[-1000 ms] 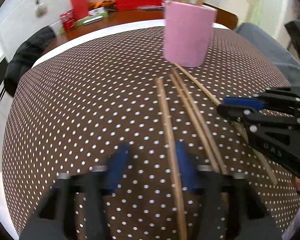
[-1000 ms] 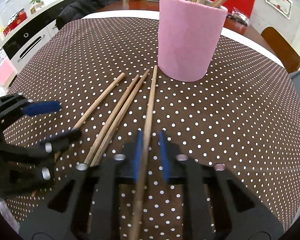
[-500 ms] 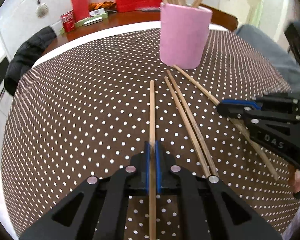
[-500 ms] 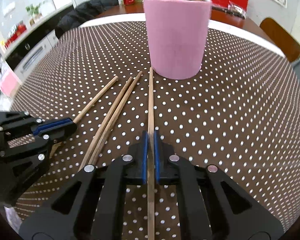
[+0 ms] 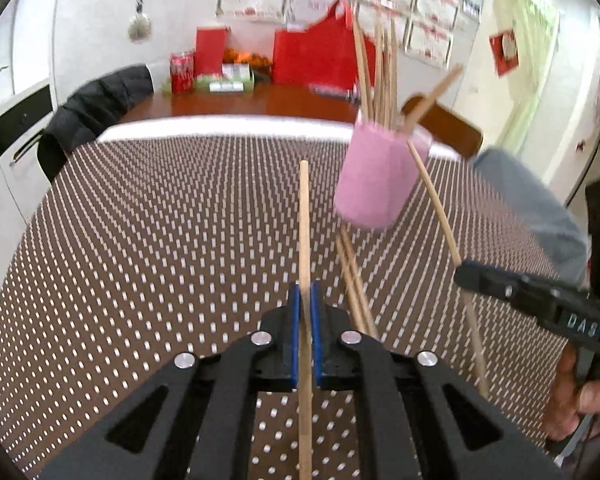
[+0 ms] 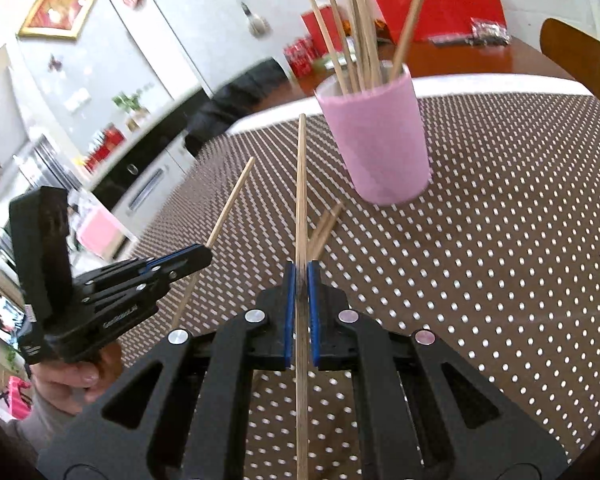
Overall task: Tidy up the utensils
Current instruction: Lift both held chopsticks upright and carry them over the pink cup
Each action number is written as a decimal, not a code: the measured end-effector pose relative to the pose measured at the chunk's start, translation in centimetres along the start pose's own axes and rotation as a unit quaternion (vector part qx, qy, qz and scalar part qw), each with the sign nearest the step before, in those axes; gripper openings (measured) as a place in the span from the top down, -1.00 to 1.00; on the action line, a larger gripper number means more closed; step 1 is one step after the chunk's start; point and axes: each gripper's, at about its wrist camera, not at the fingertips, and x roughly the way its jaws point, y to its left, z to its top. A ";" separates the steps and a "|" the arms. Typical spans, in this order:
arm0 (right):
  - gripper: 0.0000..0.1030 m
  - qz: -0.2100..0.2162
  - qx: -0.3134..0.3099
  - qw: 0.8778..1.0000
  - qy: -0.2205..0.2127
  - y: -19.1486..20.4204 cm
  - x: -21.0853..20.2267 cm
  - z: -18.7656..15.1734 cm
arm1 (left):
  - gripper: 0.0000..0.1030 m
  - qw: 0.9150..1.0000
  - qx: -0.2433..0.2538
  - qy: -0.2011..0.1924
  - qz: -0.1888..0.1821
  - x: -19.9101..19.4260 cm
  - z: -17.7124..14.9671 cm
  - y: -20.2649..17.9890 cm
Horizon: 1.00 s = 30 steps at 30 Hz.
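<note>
My left gripper (image 5: 305,296) is shut on a wooden chopstick (image 5: 304,216) and holds it lifted, tip pointing forward. My right gripper (image 6: 301,276) is shut on another chopstick (image 6: 301,184), also raised off the table. The pink cup (image 5: 380,178) with several chopsticks standing in it is ahead to the right; it also shows in the right wrist view (image 6: 378,140). Two chopsticks (image 5: 350,268) still lie on the dotted cloth beside the cup, also seen in the right wrist view (image 6: 326,224). The right gripper (image 5: 466,276) and its chopstick (image 5: 436,200) show in the left view, the left gripper (image 6: 198,258) in the right view.
The table has a brown white-dotted cloth (image 5: 160,240). A black jacket hangs on a chair (image 5: 96,100) at the far left. Red boxes and cans (image 5: 204,60) sit on the wooden table behind. A wooden chair (image 6: 576,56) stands at the far right.
Both grippers closed on one chopstick each and have lifted them off the cloth, tilting upward. Two chopsticks stay on the table.
</note>
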 end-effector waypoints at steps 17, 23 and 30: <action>0.88 0.049 -0.003 0.979 -0.197 -0.2 -6.9 12.2 | 0.90 0.959 0.003 -0.265 -0.100 -1.6 13.6 -4.4; 0.88 0.023 -0.009 0.962 -0.272 -1.4 -7.5 17.0 | 0.90 0.941 -0.012 -0.306 -0.144 0.9 16.5 -5.7; 0.88 0.005 -0.018 0.951 -0.308 -2.6 -5.2 19.1 | 0.90 0.934 -0.023 -0.324 -0.148 4.5 18.2 -6.1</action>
